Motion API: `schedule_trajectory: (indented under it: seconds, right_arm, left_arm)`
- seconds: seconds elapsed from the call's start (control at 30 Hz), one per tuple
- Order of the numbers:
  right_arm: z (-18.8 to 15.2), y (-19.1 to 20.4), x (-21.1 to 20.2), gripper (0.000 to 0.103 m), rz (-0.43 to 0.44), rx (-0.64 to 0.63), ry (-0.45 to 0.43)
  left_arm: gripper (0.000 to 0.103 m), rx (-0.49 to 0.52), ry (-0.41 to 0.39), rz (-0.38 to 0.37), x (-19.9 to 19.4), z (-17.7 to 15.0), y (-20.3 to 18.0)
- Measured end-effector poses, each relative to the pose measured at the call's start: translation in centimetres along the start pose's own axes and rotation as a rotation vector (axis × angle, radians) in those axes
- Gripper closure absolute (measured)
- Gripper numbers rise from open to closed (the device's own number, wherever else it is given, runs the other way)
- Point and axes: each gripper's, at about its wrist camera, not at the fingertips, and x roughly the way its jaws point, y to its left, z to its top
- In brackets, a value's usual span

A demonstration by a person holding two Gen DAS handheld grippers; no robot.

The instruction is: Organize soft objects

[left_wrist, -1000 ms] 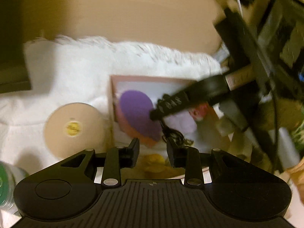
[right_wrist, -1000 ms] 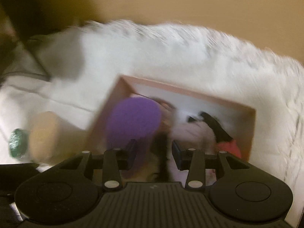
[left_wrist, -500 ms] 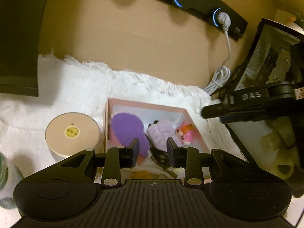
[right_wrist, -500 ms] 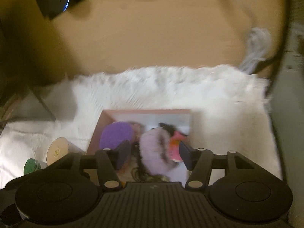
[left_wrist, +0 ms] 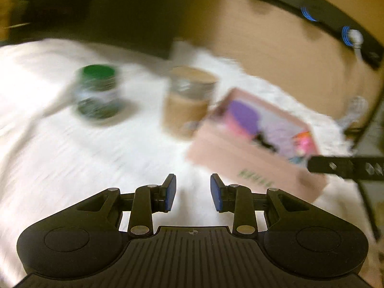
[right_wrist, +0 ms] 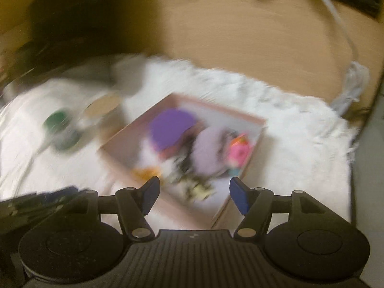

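Left view: the left gripper (left_wrist: 193, 193), jaws apart and empty, hangs over bare white rug (left_wrist: 72, 158); the pink box (left_wrist: 254, 141) of soft toys sits at two o'clock, beside a jar (left_wrist: 188, 100). Right view: the right gripper (right_wrist: 194, 198), jaws opening with nothing between them, hangs over the box's (right_wrist: 216, 109) near edge, rug (right_wrist: 300, 132) free at three o'clock.

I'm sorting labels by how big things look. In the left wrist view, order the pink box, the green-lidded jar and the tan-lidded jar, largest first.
1. pink box, clearly largest.
2-3. tan-lidded jar and green-lidded jar: the tan one looks slightly bigger, but blur and nearness make that unsure.
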Motion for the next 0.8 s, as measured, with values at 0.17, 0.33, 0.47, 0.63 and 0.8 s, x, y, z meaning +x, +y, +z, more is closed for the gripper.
schedule_trajectory:
  seconds: [0.17,0.33,0.47,0.63,0.8]
  right_arm:
    - [-4.0,2.1,0.1,0.02,0.078,-0.171,-0.067]
    - [-6.2,3.5,0.4,0.018,0.089,-0.293,-0.101]
    - [-6.9,3.0,0.9,0.018,0.164,-0.222,-0.044]
    - [-7.8,2.4,3.8,0.017,0.147,-0.191,0.055]
    - [-8.7,2.2,4.2,0.005,0.129,-0.192,0.028]
  left_arm:
    - [0.069,-0.047,0.006,0.123,-1.1,-3.5,-0.3]
    - [0.069,-0.034,-0.007,0.193,-2.2,-6.0,-1.0]
    - [0.069,-0.008,-0.028,0.209,-2.6,-6.9,-1.3]
    - [0.069,0.065,-0.037,0.269,-2.2,-7.4,-2.7]
    - [0.069,0.068,-0.058,0.304,-2.5,-8.1,-3.7]
